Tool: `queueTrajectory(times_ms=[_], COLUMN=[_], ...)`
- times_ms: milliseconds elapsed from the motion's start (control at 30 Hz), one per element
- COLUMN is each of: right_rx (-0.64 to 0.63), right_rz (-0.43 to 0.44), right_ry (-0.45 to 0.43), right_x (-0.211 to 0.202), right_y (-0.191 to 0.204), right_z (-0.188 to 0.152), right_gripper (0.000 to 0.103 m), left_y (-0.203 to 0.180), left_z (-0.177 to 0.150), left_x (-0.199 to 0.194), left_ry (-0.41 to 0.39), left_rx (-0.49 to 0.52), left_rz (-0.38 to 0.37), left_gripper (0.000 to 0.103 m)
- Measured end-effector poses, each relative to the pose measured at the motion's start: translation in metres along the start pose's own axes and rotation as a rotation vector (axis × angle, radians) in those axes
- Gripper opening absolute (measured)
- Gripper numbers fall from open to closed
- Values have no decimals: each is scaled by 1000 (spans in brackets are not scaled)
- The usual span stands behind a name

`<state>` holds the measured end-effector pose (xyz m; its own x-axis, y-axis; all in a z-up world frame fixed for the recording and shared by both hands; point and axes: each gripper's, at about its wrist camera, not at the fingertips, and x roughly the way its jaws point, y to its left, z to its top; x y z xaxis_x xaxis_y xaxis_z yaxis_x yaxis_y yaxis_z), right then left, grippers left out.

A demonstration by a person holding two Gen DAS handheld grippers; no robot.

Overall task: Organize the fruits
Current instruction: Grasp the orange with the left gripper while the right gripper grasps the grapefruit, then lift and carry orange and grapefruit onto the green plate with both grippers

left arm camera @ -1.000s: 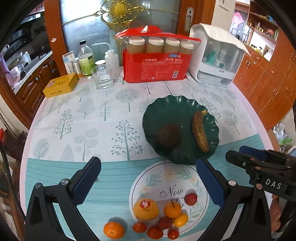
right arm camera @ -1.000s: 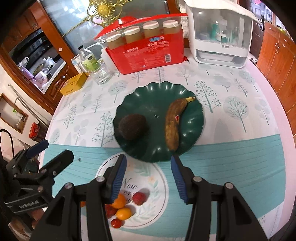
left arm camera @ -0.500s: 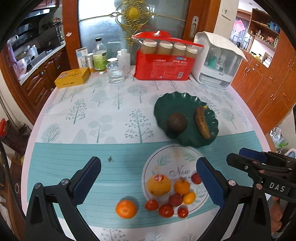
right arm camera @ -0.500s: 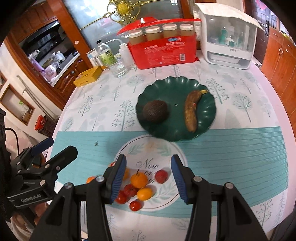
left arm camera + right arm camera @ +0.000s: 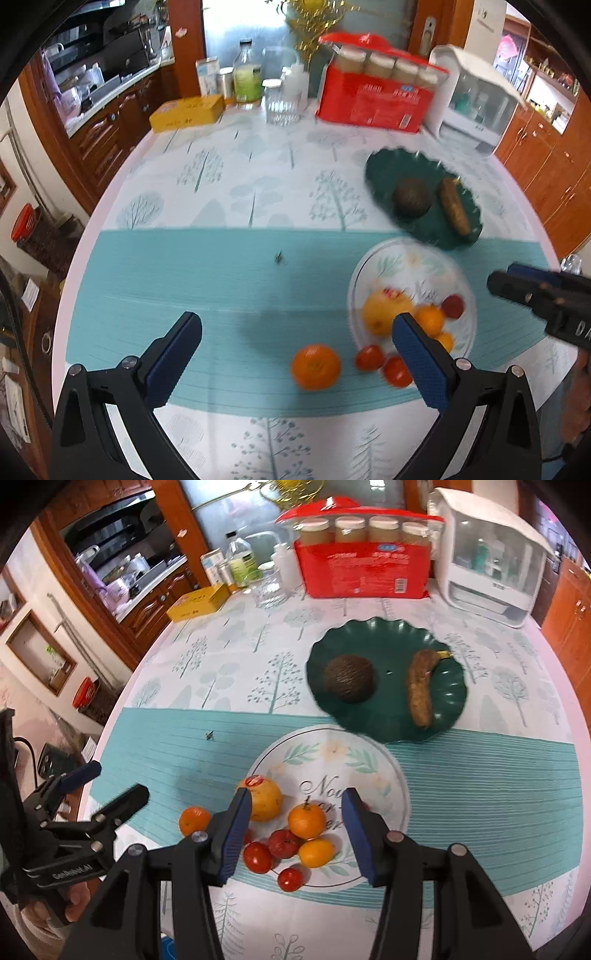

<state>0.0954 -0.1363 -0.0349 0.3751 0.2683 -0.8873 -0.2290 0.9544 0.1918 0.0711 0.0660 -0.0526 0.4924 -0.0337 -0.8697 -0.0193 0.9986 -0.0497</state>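
Near the table's front, small fruits cluster on a white leaf-patterned round (image 5: pixel 384 771): a big yellow fruit (image 5: pixel 262 799), a mandarin (image 5: pixel 306 819), red tomatoes (image 5: pixel 257 856) and a yellow kumquat (image 5: pixel 316 853). One orange (image 5: pixel 315 366) lies alone on the teal cloth to their left. Behind them a green plate (image 5: pixel 384 642) holds a dark avocado (image 5: pixel 349 677) and a brown banana (image 5: pixel 419 688). My right gripper (image 5: pixel 295 805) hangs open above the cluster, framing the mandarin. My left gripper (image 5: pixel 295 332) stands wide open above the lone orange, holding nothing.
Along the table's back stand a red pack of cups (image 5: pixel 364 566), a white box appliance (image 5: pixel 491 554), a glass (image 5: pixel 282 101), bottles and a yellow box (image 5: pixel 186 112). A small insect (image 5: pixel 280 257) sits on the teal band. The round table edge curves close on both sides.
Both grippers have drawn back from the green plate toward the near edge. The fruit cluster has come between the right fingers, and the left gripper has slid left over the lone orange.
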Motion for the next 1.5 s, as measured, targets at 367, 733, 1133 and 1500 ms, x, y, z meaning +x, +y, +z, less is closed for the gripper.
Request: queueTrajectory(times_ms=[367, 733, 1133, 1500], right_rx=[-71, -116, -118, -139], right_rz=[85, 78, 61, 76], right_ry=[96, 165, 198, 179], right_x=[51, 95, 117, 119], right_y=[27, 41, 37, 37], right_z=[-1, -2, -2, -4], right_gripper=[51, 51, 51, 50], left_y=[7, 13, 2, -7], left_z=[-36, -48, -52, -51], left_x=[43, 75, 94, 99], left_ry=[113, 180, 208, 201], left_rx=[-6, -64, -76, -72], left_rz=[-27, -81, -111, -122], left_gripper=[102, 91, 64, 46])
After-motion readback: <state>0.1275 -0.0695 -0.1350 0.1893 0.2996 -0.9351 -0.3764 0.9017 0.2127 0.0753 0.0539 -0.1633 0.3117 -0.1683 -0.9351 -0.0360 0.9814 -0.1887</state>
